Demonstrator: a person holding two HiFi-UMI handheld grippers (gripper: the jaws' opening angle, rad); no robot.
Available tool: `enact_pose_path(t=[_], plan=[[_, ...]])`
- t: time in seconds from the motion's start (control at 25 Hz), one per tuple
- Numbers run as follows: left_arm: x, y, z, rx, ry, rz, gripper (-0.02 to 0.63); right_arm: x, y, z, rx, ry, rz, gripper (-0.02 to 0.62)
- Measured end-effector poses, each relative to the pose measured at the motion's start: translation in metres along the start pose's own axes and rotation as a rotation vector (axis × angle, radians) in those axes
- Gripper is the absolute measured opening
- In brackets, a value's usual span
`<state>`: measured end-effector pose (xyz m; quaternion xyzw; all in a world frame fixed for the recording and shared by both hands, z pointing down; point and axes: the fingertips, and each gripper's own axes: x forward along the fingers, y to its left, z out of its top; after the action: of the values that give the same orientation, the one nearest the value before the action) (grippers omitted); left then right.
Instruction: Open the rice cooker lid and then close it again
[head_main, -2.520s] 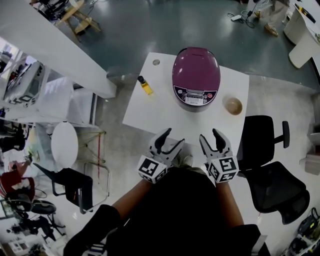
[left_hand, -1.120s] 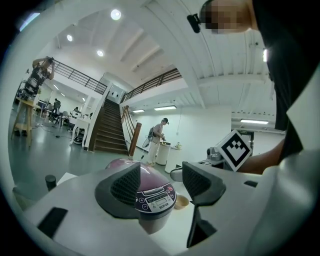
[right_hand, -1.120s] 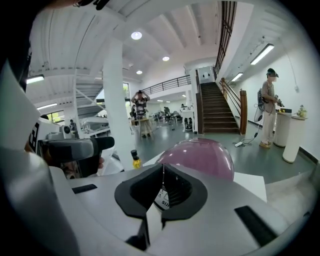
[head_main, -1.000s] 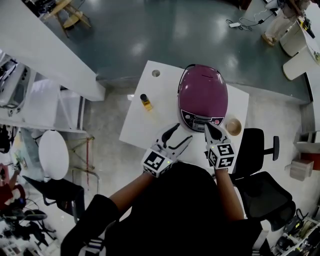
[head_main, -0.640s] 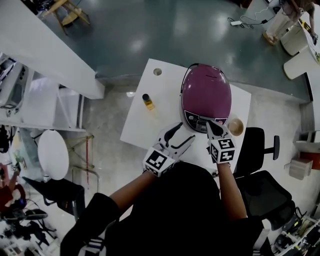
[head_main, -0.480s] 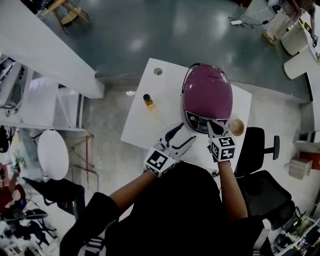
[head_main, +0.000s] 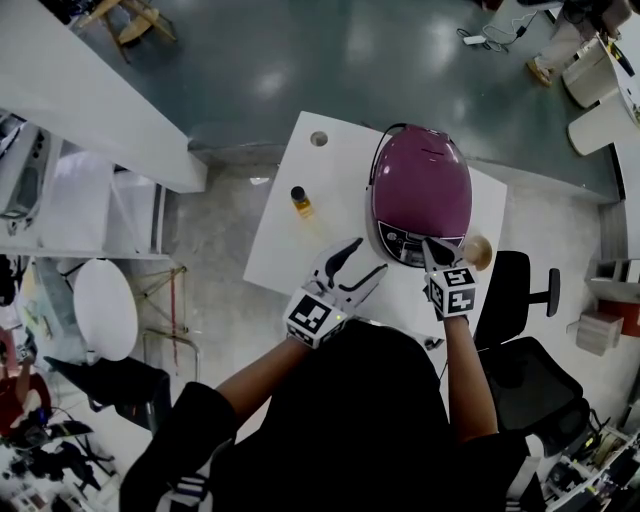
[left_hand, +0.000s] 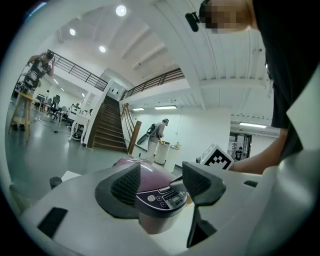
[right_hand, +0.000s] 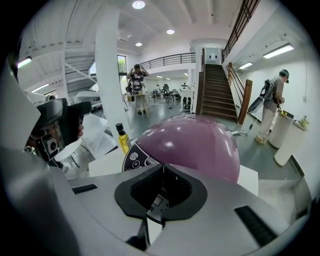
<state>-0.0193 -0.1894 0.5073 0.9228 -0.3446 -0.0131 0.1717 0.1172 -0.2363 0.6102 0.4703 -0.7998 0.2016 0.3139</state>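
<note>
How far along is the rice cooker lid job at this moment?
Done: nothing yet; the rice cooker has its purple lid down. In hand: the right gripper, jaws together, points at the control panel on the cooker's front; whether it touches I cannot tell. The left gripper is open and empty over the white table. Left: opening the lid, then closing it.

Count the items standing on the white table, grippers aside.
3. A purple domed rice cooker stands at the far right; a small yellow bottle with black cap to its left; a round tan bowl by its near right. The cooker may hide others.
</note>
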Motion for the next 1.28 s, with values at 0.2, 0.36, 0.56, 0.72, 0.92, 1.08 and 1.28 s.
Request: enact_pose_path(t=[0.2,0.36,0.56,0.72,0.92,1.08,1.28], plan=[[-0.006,0.005,-0.002,-0.003,0.0,0.005,0.239,0.001,0.0,0.0,0.017,0.011,-0.001,0.002],[-0.007,0.007,-0.005,-0.011,-0.003,-0.003,0.239,0.003,0.001,-0.002,0.051,0.057,0.03,0.0],[-0.005,0.006,-0.007,-0.009,-0.01,-0.022,0.239,0.004,0.005,-0.002,0.03,0.102,0.059,-0.002],[-0.005,0.006,-0.006,0.005,-0.022,-0.03,0.239,0.008,0.007,-0.011,0.013,0.105,0.024,-0.002],[-0.004,0.005,-0.005,0.007,-0.023,-0.034,0.239,0.006,0.003,-0.011,0.014,0.1,0.022,-0.002],[-0.007,0.006,-0.004,0.008,-0.024,-0.019,0.239,0.005,0.004,-0.012,0.023,0.098,0.023,-0.002],[-0.008,0.006,-0.004,0.005,-0.02,-0.018,0.239,0.007,0.003,-0.01,0.023,0.112,0.022,-0.002]])
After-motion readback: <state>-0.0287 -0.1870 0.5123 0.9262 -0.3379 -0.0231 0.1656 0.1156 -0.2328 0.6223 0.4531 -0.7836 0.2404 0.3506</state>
